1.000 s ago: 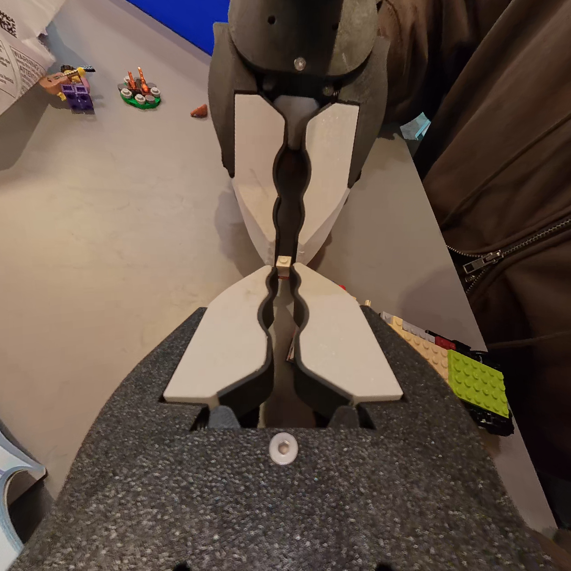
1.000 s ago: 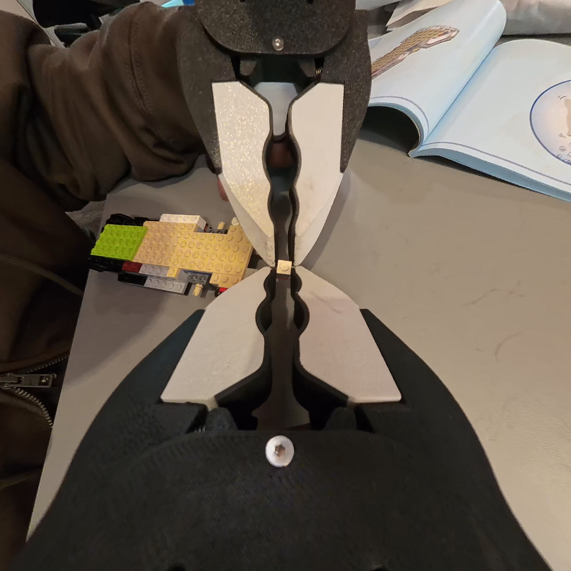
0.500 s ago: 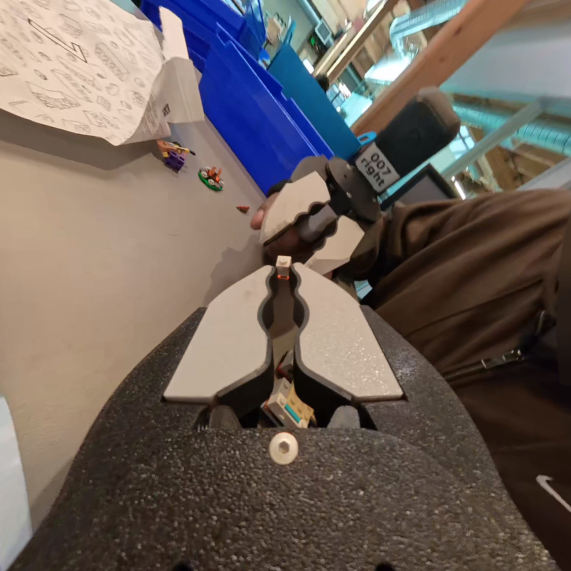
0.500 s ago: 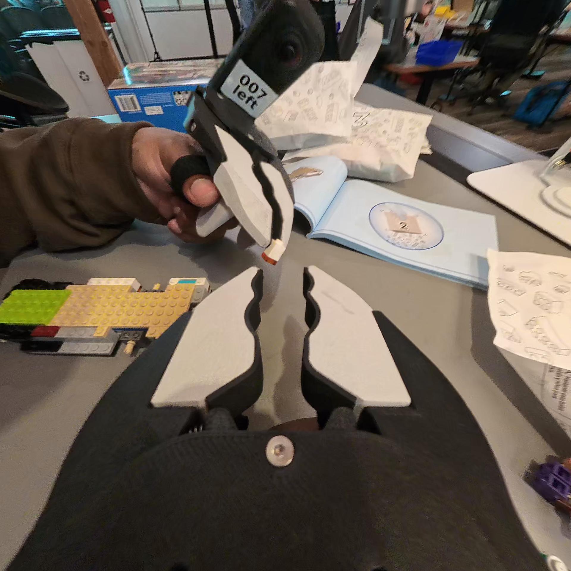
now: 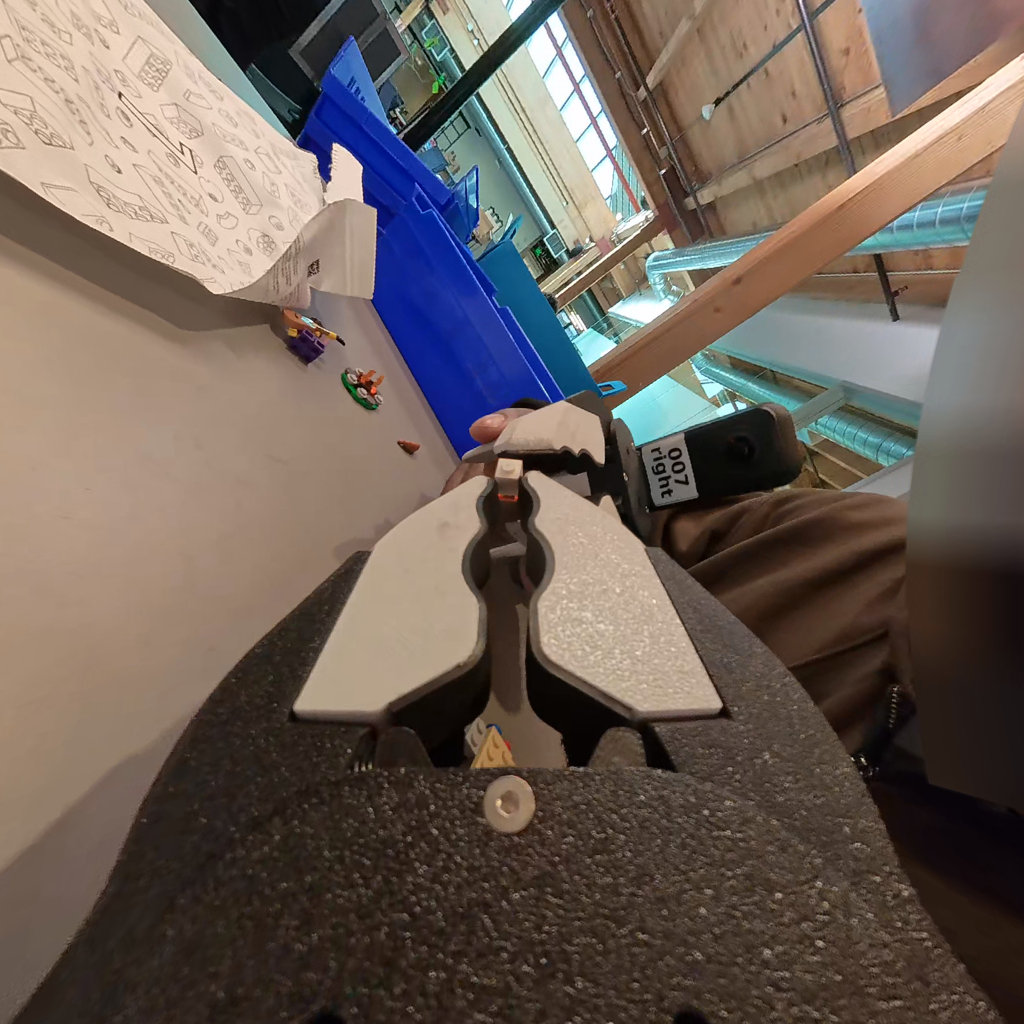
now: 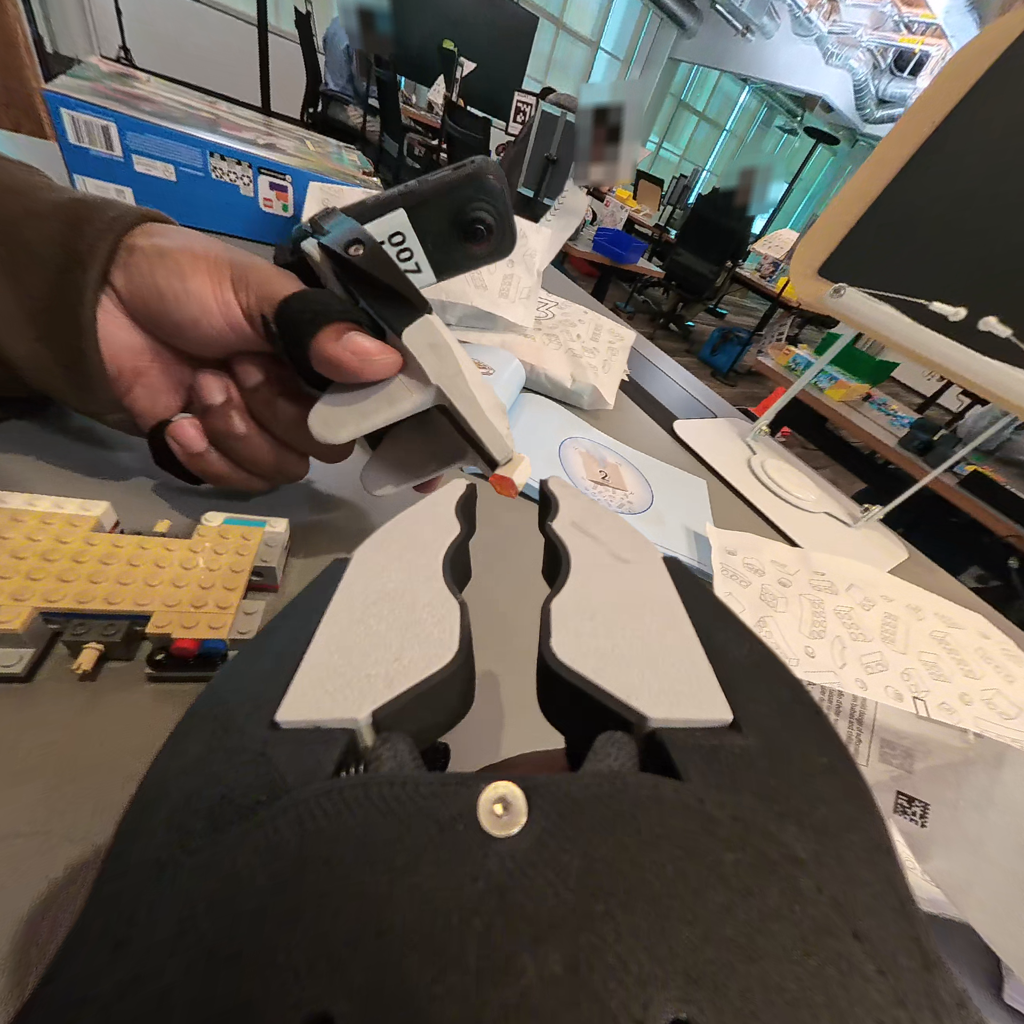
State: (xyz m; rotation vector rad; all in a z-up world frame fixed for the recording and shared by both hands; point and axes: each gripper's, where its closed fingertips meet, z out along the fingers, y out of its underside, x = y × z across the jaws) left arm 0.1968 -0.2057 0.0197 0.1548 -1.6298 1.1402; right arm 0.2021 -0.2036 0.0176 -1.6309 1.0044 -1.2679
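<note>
Build: tan studded plates on the grey table, far left, well apart from both tools.
Left gripper: fingers clamped on a small white brick with an orange piece under it, held above the table.
Right gripper: fingers apart, bare, tips just beside the brick.
Booklet: pale blue, open, behind the tips.
Sheet: printed paper, right.
</note>
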